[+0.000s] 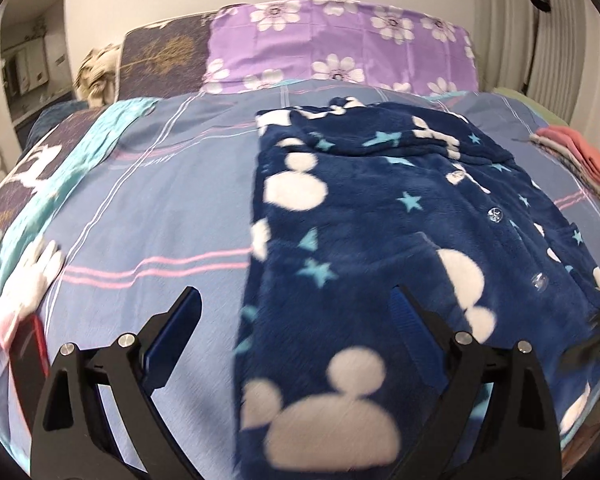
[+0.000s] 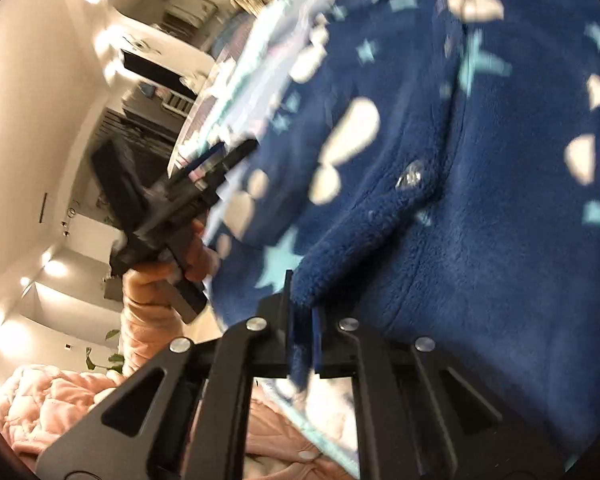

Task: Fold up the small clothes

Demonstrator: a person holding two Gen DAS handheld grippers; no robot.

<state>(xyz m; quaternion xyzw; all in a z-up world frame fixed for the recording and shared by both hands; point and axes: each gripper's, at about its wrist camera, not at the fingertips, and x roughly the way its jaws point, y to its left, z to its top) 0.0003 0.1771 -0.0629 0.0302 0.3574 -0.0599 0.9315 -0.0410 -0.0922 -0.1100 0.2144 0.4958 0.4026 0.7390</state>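
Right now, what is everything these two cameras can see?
fleece top: one, navy with white mouse heads and teal stars, on the bed, hem pinched
bedsheet: one, blue with pink stripes, under the top
pillow: one, purple with white flowers, at the head of the bed
folded clothes: one stack, pink and coral, at the bed's right edge
left tongs: black, open, over the top's left edge
right tongs: black, shut on the hem
hand: one, gripping the left tongs' handle

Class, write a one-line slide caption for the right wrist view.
Right tongs shut on the hem of a navy fleece top, lifting it; left tongs beyond.
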